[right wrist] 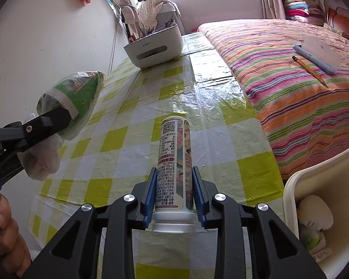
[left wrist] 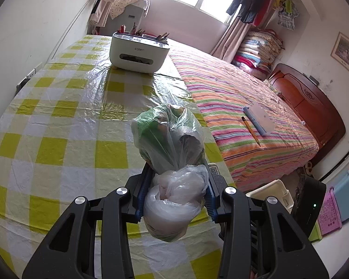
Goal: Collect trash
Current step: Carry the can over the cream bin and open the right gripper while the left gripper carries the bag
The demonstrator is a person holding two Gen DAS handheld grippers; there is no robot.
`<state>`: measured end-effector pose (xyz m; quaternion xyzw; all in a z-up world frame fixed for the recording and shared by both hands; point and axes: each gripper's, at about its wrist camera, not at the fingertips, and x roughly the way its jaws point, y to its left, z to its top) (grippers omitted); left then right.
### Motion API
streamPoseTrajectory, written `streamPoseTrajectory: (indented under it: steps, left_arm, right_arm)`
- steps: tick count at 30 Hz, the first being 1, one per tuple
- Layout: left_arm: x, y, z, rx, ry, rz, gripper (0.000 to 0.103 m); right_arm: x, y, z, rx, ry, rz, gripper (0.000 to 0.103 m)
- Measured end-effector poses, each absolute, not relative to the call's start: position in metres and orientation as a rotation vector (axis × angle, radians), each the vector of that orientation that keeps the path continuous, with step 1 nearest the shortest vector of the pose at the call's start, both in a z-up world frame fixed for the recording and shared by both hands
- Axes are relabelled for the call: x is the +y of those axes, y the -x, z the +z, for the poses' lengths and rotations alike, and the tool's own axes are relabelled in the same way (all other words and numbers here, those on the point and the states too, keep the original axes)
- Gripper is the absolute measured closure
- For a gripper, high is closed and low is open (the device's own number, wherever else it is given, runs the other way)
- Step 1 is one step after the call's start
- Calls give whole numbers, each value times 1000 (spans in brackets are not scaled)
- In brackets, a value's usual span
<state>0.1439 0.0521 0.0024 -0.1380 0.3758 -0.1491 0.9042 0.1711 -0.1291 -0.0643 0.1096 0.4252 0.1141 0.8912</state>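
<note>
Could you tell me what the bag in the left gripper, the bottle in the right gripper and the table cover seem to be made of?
Bag: thin clear plastic film, crinkled and glossy, its green contents showing through.
Bottle: probably plastic, smooth, with a glossy printed label wrap and a white cap.
Table cover: checked yellow and white cloth, apparently under a clear plastic sheet, judging by wrinkles and glare.

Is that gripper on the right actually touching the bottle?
Touching. The right wrist view shows the right hand-held gripper with both blue pads pressed against the bottle.

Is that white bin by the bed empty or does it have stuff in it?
Not empty: the white bin holds a crumpled white wad and other scraps.
</note>
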Motion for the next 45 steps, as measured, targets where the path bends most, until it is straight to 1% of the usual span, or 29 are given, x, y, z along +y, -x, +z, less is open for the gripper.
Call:
streamPoseTrajectory:
  steps: [11, 25, 37, 45]
  left_arm:
    - [42, -125, 9, 750, 296, -301, 64]
    - [28, -106, 24, 696, 244, -332, 64]
    - [6, -109, 23, 710, 269, -391, 64]
    - [-11, -109, 16, 722, 236, -409, 64]
  right_arm:
    - [-163, -149, -63, 842, -241, 161, 75]
    - [-174, -124, -41, 760, -235, 131, 75]
    - [-216, -114, -38, 731, -303, 58, 75]
    - [-227, -107, -37, 701, -331, 37, 75]
